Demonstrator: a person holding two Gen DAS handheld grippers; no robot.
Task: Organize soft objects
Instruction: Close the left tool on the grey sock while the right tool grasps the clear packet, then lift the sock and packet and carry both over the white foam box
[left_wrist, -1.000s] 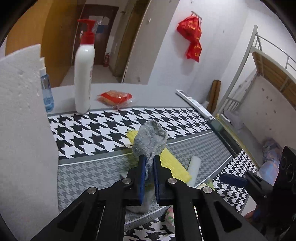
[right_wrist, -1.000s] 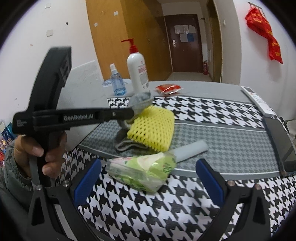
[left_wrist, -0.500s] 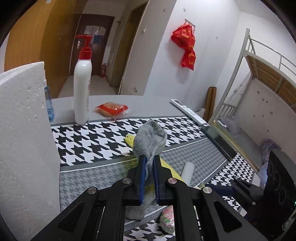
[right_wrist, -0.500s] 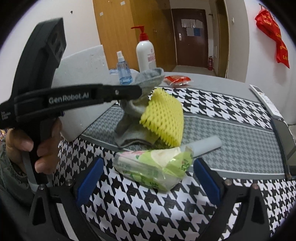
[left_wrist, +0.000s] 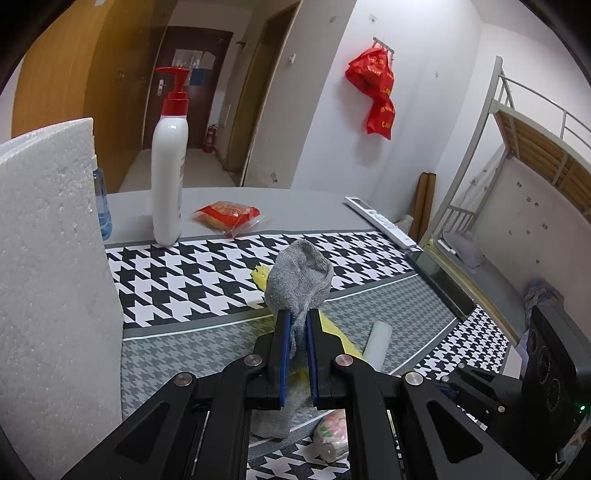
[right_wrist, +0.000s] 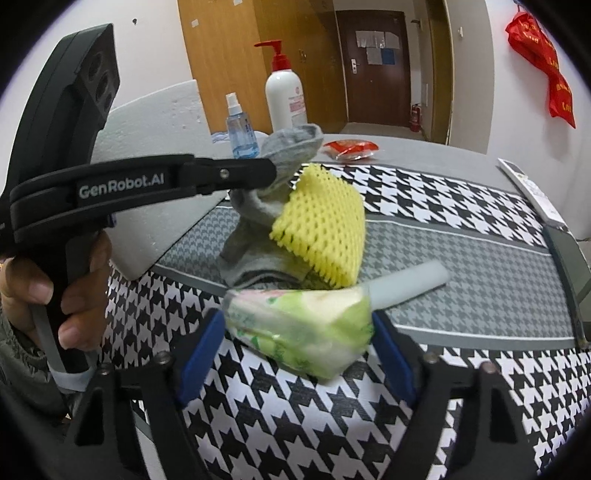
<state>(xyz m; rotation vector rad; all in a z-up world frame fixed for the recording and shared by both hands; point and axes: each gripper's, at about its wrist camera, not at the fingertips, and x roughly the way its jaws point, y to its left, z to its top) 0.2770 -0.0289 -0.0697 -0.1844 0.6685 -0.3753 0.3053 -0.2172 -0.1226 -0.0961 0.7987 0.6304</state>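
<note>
left gripper (left_wrist: 296, 319) clamping grey sock (left_wrist: 299, 278), right gripper (right_wrist: 295, 328) straddling tissue pack (right_wrist: 299, 328)

Left gripper (left_wrist: 295, 332): blue pads were pressed onto a grey sock (left_wrist: 299, 280), its end bunched above the fingers.
Sock's lower part: hung down to the houndstooth cloth (left_wrist: 192, 273).
Yellow foam net (left_wrist: 334, 332): lay behind the sock.
White tube (left_wrist: 378, 338): lay just right of the net.
Foam block (left_wrist: 48, 266): stood at left.
Pump bottle (left_wrist: 168, 181): upright at the cloth's far edge, red packet (left_wrist: 227, 216) near it.
</note>
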